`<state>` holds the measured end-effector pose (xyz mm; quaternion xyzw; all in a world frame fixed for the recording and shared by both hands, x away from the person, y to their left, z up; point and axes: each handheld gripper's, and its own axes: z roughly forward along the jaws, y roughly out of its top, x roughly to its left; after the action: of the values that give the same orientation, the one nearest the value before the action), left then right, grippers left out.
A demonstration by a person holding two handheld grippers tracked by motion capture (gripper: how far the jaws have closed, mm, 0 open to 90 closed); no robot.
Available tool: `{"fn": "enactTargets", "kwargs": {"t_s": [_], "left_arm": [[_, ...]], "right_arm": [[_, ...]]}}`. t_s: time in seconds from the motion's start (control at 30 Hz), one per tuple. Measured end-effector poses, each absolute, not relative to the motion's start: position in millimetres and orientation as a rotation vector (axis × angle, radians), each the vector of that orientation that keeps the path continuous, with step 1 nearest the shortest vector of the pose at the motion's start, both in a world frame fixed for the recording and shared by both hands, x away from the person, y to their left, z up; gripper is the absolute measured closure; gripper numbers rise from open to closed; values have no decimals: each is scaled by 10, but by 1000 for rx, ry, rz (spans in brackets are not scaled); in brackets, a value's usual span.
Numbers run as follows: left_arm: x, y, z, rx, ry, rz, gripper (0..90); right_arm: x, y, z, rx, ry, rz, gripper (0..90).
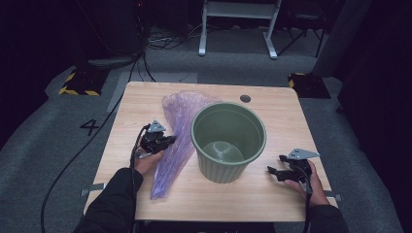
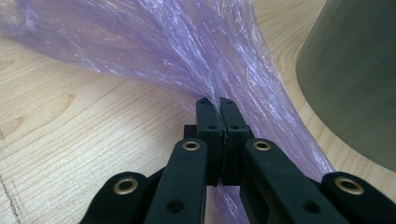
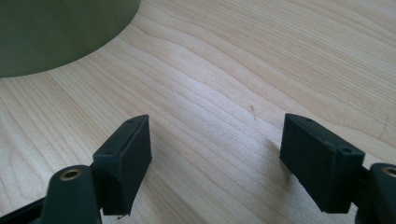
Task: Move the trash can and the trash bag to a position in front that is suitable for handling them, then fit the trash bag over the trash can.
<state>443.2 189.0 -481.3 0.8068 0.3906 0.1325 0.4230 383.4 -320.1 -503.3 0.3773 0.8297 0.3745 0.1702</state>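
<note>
A crumpled purple plastic bag lies stretched along the wooden table, left of an upright green bucket. My left gripper sits at the bag's left edge and is shut on the bag; in the left gripper view its jaws meet with the film pinched between them. The bucket's wall rises close on the right there. My right gripper rests low at the table's right front, right of the bucket, open with bare wood between its jaws. The bucket's base shows at upper left.
A round cable hole is in the table's far edge. Beyond the table are a white stand's legs, floor cables and yellow-black striped blocks. A cable trails from the left gripper off the table's left side.
</note>
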Motion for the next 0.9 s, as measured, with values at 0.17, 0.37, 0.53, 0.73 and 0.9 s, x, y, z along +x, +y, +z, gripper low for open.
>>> {"fn": "enactTargets", "kwargs": {"t_s": [0.17, 0.37, 0.53, 0.73, 0.9], "left_arm": [[4456, 1910, -4829, 2013, 995, 330, 891], [4458, 1899, -4820, 2013, 989, 331, 891], [4445, 1918, -4788, 1999, 991, 347, 891], [4456, 1974, -4727, 1961, 1001, 359, 892], [4471, 2010, -4663, 1926, 1010, 363, 892]], "right_arm": [[3836, -3200, -5032, 1074, 2357, 1063, 247], [3836, -3200, -5033, 1073, 2357, 1063, 247], [3837, -3199, -5033, 1073, 2357, 1063, 247], [3836, -3198, -5033, 1073, 2356, 1062, 246], [3835, -3198, -5033, 1074, 2355, 1061, 246]]}}
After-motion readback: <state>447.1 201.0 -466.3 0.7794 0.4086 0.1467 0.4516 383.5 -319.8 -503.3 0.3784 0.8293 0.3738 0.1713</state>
